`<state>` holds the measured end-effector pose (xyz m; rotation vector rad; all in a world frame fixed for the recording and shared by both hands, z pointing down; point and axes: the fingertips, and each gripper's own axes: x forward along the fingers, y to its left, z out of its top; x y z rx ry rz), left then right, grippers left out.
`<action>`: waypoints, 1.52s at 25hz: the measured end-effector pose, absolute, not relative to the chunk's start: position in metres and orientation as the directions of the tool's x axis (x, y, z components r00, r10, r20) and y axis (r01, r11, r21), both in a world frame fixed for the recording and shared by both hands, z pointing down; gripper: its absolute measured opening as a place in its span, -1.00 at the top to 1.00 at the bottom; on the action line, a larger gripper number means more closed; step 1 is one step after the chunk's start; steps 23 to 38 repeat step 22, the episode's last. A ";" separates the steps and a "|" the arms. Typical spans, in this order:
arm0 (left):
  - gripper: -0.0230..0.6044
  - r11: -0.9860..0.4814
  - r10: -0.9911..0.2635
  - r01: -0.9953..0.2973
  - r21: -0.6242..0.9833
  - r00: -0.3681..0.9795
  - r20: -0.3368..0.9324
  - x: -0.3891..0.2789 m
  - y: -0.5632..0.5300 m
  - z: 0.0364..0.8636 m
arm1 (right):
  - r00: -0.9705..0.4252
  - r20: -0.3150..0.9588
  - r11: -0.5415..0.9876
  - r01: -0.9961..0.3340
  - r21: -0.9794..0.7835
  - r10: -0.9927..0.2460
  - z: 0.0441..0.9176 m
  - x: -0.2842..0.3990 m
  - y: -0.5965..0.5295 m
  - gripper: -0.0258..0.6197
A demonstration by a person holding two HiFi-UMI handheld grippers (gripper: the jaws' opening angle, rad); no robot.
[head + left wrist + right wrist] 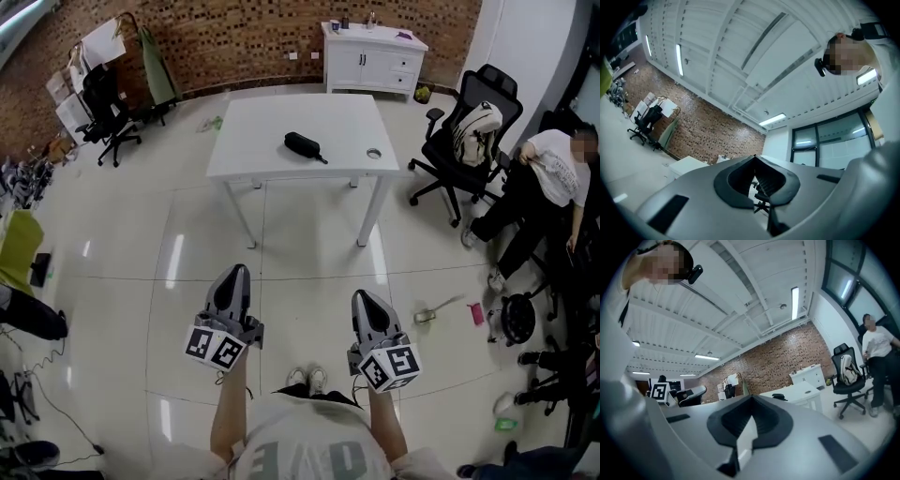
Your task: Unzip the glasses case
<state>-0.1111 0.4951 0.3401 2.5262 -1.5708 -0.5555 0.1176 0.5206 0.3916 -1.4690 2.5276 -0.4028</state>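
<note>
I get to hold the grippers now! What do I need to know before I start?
The left gripper is shut and empty, held in the air over the floor.
The right gripper is the same: shut and empty.
The black oblong glasses case lies near the middle of the white rectangular table, ahead of you and well apart from both grippers.
Done: nothing yet. The case looks closed, though its zip is too small to make out.
Left: step up to the table, probably steady the case with one gripper, catch the zip pull with the other and draw it open.
</note>
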 end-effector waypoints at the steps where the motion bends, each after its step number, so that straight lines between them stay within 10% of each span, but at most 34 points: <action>1: 0.92 -0.450 -0.889 -0.843 0.295 0.391 -0.239 -0.112 0.501 0.342 | -0.492 -0.028 0.474 -0.821 -0.318 -0.870 0.389 0.116 0.527 0.92; 38: 0.92 -0.498 -0.866 -0.805 0.322 0.442 -0.234 -0.113 0.547 0.350 | -0.458 -0.019 0.442 -0.847 -0.295 -0.889 0.384 0.102 0.572 0.92</action>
